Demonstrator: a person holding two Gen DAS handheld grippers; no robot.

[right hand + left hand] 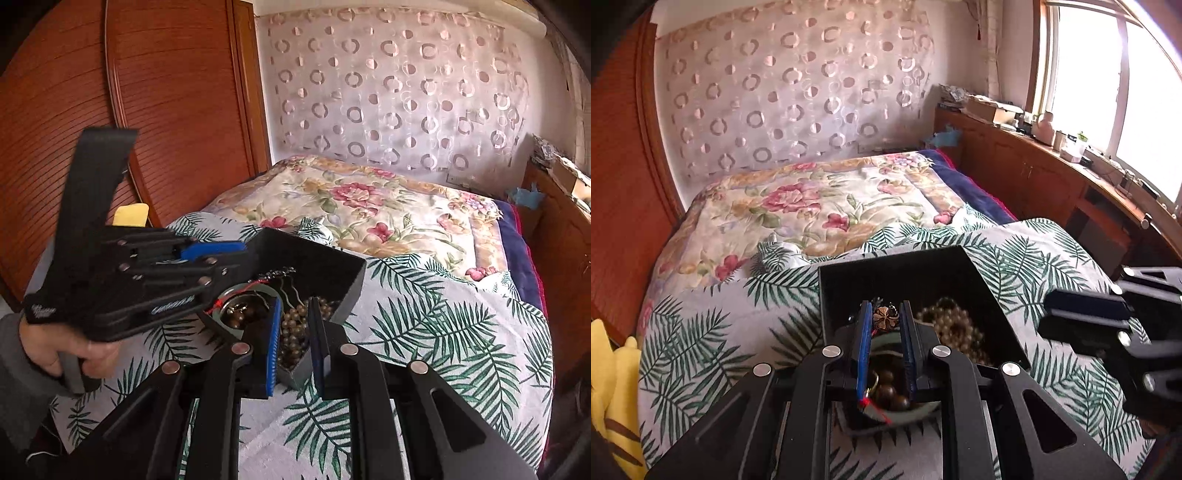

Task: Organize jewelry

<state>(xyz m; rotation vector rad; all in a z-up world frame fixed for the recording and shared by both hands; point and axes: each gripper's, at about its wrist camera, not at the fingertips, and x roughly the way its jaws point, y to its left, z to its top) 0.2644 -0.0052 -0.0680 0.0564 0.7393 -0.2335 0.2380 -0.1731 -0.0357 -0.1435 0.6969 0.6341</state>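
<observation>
Black open-top jewelry box [982, 280] sits on the bed, on a palm-leaf print cloth [713, 317] spread over the floral quilt [812, 199]. Inside the box: pearl bead necklace [956, 328] heaped on the right side, dark wooden bead bracelet [886, 391] with a red thread, a pale green bangle [242, 290] ringing those wooden beads, and a brown flower-shaped brooch [885, 316] toward the box middle. A wavy metal hairpin [286, 293] lies near the pearls in the right wrist view.

Left hand-held gripper [885, 314] reaches into the box, blue-padded fingers [864, 343] partly apart, the flower brooch sitting right between the tips; cannot tell whether the pads actually press it. Wooden beads and bangle lie below, between the finger bases.

Right hand-held gripper [295, 306] hangs over the near edge of the box, fingers apart with a moderate gap, nothing held; pearls show through the gap, contact not clear. In the left view it appears blurred at the right edge, just beside the box.

A yellow plush toy [613, 384] lies at the bed's left edge. Wooden wardrobe [166, 110] left, patterned curtain [798, 85] behind the bed.
</observation>
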